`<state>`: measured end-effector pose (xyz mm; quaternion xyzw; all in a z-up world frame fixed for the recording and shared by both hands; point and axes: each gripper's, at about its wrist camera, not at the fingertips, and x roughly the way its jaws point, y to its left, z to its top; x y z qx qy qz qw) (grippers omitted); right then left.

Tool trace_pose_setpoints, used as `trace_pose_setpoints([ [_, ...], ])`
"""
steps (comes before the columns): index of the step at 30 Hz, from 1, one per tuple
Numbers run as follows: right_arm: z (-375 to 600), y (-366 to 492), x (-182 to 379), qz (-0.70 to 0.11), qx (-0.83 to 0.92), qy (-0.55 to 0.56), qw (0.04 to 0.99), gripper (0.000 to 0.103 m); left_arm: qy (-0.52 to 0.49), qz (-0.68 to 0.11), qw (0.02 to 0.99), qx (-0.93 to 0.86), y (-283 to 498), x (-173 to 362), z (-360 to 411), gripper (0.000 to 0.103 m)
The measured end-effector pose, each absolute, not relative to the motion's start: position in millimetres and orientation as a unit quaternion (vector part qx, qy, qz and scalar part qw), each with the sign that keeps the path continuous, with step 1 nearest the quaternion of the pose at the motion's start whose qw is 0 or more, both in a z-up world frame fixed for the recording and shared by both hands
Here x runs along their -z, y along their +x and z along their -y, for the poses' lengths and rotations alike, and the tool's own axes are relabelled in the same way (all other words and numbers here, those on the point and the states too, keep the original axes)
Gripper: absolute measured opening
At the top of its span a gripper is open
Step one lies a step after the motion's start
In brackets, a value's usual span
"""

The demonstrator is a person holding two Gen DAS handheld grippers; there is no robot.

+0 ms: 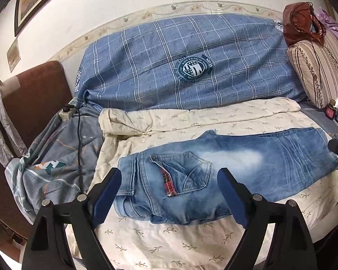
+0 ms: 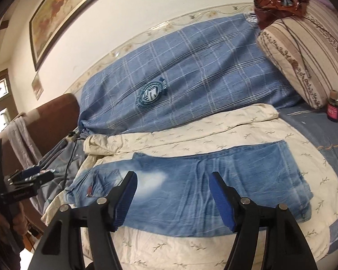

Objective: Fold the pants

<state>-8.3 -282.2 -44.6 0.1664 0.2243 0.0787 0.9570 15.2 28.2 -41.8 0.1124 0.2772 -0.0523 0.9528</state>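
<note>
Faded blue jeans [image 1: 259, 157] lie folded lengthwise on a cream leaf-print sheet [image 1: 169, 243], waist and back pocket [image 1: 182, 175] to the left, the legs doubled back to the right. My left gripper [image 1: 170, 172] hovers open over the pocket end, nothing between its blue pads. In the right wrist view the jeans [image 2: 236, 168] stretch across the sheet [image 2: 169, 247], and my right gripper [image 2: 173, 175] stands open above the middle of the legs, empty. The left gripper [image 2: 40, 173] also shows at that view's left edge, held by a hand.
A blue plaid duvet [image 1: 191, 63] is heaped along the wall behind. A striped pillow [image 1: 317, 72] sits at the right, with a red bottle [image 1: 331, 112] below it. A power strip with a black cable [image 1: 78, 135] and a grey quilt [image 1: 56, 168] lie left, by a brown headboard [image 1: 33, 103].
</note>
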Motion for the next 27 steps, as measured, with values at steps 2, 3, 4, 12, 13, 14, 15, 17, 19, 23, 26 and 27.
trace_pose_setpoints([
  [2, 277, -10, 45, -0.226, -0.085, 0.163, 0.957, 0.07, 0.113, -0.277, 0.953, 0.052, 15, 41, -29, 0.087],
  [3, 275, -10, 46, -0.227, -0.088, 0.161, 0.956, 0.07, 0.113, -0.277, 0.953, 0.052, 14, 41, -29, 0.087],
  [4, 273, -11, 46, -0.229, -0.089, 0.159, 0.956, 0.07, 0.113, -0.277, 0.953, 0.051, 14, 41, -29, 0.087],
  [12, 263, -8, 53, -0.25, -0.099, 0.14, 0.953, 0.07, 0.113, -0.282, 0.952, 0.038, 18, 48, -30, 0.087],
  [13, 263, -7, 54, -0.253, -0.099, 0.137, 0.953, 0.07, 0.113, -0.284, 0.951, 0.037, 19, 49, -31, 0.087],
  [14, 262, -6, 55, -0.256, -0.098, 0.134, 0.952, 0.07, 0.111, -0.287, 0.951, 0.036, 21, 51, -32, 0.087],
  [15, 261, -5, 56, -0.257, -0.098, 0.133, 0.952, 0.07, 0.11, -0.289, 0.95, 0.036, 22, 52, -33, 0.087],
  [17, 260, -3, 57, -0.261, -0.097, 0.131, 0.951, 0.07, 0.108, -0.291, 0.95, 0.033, 23, 54, -35, 0.087],
  [19, 258, 0, 58, -0.263, -0.096, 0.129, 0.951, 0.07, 0.106, -0.291, 0.95, 0.029, 25, 54, -39, 0.087],
  [23, 252, 5, 59, -0.267, -0.1, 0.125, 0.95, 0.07, 0.1, -0.288, 0.952, 0.016, 28, 54, -47, 0.087],
  [26, 246, 10, 60, -0.27, -0.107, 0.121, 0.949, 0.07, 0.101, -0.28, 0.955, 0.004, 29, 51, -55, 0.087],
  [27, 244, 11, 61, -0.271, -0.108, 0.119, 0.949, 0.07, 0.101, -0.277, 0.955, -0.001, 29, 50, -58, 0.087],
])
